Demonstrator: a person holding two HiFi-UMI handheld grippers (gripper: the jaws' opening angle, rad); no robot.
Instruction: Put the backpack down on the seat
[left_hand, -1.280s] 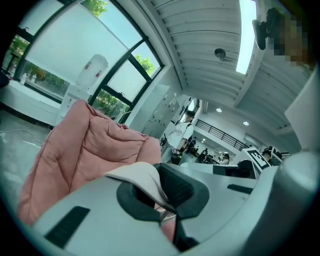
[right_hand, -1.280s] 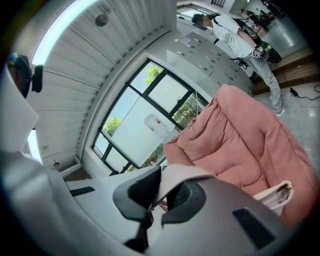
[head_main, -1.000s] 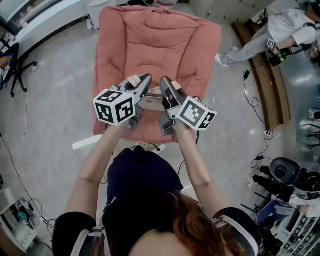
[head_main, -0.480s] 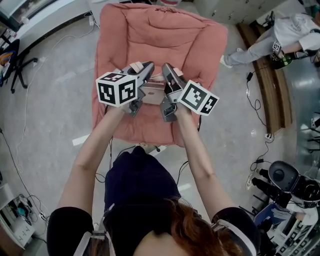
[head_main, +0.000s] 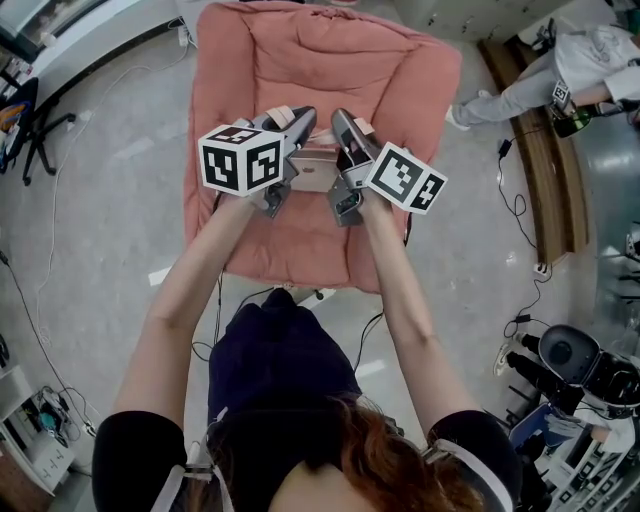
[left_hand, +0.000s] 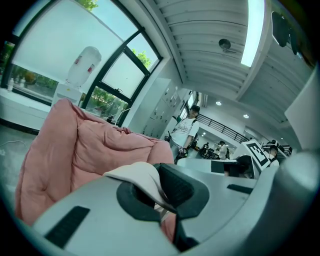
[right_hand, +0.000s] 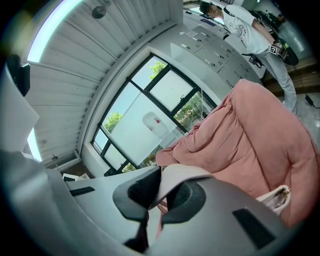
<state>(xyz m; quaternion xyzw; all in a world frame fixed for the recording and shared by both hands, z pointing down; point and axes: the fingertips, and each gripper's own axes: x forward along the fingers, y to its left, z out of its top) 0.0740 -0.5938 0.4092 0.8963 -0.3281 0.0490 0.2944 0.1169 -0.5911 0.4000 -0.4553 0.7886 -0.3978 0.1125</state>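
1. Presently the left tool (head_main: 298, 120) is clenched on a beige strap (left_hand: 139, 174), which passes between its dark pads and folds over one jaw.
2. The right tool (head_main: 342, 122) is likewise clamped on a second beige strap (right_hand: 182, 172), pinched flat between its pads.
3. The backpack (head_main: 314, 172), pale pink-beige, hangs between the two tools over the middle of the seat (head_main: 330, 60). It cannot be told whether its base touches the seat cushion.
4. The seat is a pink padded cushion chair standing on a grey floor (head_main: 110, 200).
5. Both tools sit close side by side and point toward the seat's backrest.
6. A second person (head_main: 585, 60) stands well to the right of the seat, and cables (head_main: 515, 215) lie on the floor on that side.
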